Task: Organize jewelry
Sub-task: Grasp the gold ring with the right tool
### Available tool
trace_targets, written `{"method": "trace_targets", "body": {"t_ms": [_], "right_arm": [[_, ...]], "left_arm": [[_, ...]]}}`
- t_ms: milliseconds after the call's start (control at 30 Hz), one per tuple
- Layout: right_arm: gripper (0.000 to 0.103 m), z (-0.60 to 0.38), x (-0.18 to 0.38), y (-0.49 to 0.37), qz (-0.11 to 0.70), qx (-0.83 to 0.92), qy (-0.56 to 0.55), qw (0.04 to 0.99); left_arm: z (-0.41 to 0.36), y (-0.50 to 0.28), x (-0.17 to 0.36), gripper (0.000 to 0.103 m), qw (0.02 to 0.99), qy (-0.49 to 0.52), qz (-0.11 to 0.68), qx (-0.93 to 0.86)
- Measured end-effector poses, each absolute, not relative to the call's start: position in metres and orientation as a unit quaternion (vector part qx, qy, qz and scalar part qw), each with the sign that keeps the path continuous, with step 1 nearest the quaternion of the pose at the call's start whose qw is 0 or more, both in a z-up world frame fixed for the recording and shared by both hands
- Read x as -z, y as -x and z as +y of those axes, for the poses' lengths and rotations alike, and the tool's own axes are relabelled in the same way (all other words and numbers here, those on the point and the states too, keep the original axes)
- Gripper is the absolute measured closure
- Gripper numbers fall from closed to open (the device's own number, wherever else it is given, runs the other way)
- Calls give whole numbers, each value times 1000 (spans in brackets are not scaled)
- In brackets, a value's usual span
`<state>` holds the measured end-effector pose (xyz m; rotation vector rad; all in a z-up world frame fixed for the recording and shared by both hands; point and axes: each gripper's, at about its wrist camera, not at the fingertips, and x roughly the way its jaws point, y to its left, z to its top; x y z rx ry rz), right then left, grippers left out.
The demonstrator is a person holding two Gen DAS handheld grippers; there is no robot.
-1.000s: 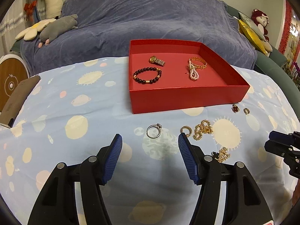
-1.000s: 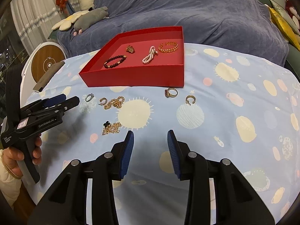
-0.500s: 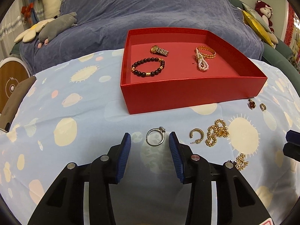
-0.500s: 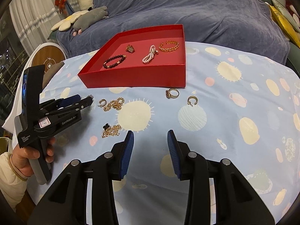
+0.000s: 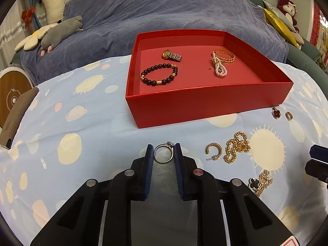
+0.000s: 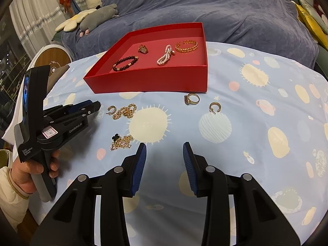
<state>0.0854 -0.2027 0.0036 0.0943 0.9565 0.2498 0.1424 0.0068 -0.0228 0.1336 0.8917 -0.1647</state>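
1. On the left wrist view: left gripper [image 5: 164,150] is low over the tablecloth [image 5: 82,123], its jaws closing with the silver ring [image 5: 164,154] between them. Pads look to be touching the band on both sides, but fisheye distortion makes it hard to say whether it's a real pinch or just contact. The ring lies flat on the cloth, stone toward the red box [image 5: 205,102], so closing across the band looks like the sensible grip.
2. Same view, box contents: watch [image 5: 171,55], dark bead bracelet [image 5: 158,74], pearl strand [image 5: 219,68] and gold bangle [image 5: 224,55] are already inside, spread apart rather than piled, probably to keep them from tangling. The ring sits just in front of the box's near wall, so I'd judge the carry short.
3. Same view, still loose on the cloth to the right of the ring: hoop earring [image 5: 214,150], gold chain [image 5: 237,146], clover necklace [image 5: 259,183], red-stone ring [image 5: 276,112], second hoop [image 5: 289,115].
4. Over on the right wrist view: right gripper [image 6: 165,153] has its jaws part spread, nothing between them, hovering over bare cloth. Looks parked out of the way while the other one works.
5. Same view: left gripper [image 6: 96,105] seen side-on, held by a hand [image 6: 34,168] at the left edge, tips down at the cloth beside the hoop earring [image 6: 111,109]. The silver ring is hidden behind those tips here.
6. Same view: red-stone ring [image 6: 191,98] and second hoop [image 6: 215,107] are the loose pieces nearest the right gripper, well ahead of its tips.
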Motion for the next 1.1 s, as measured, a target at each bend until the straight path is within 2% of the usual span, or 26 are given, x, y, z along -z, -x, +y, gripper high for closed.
{"method": "trace_targets", "body": {"t_ms": [400,933,1100], "right_arm": [[67,-203,-3,-90,457,-115,-45,881],[68,-219,-4,-145,441,-93,-61,890],[75,-220,5,-154,445,-89,-53,889]], "left_arm": [[5,-140,20,86,893,-58,438,87],[16,-128,0,86,898,-37,427,98],[16,-130,1,86,897,-33,431,97]]}}
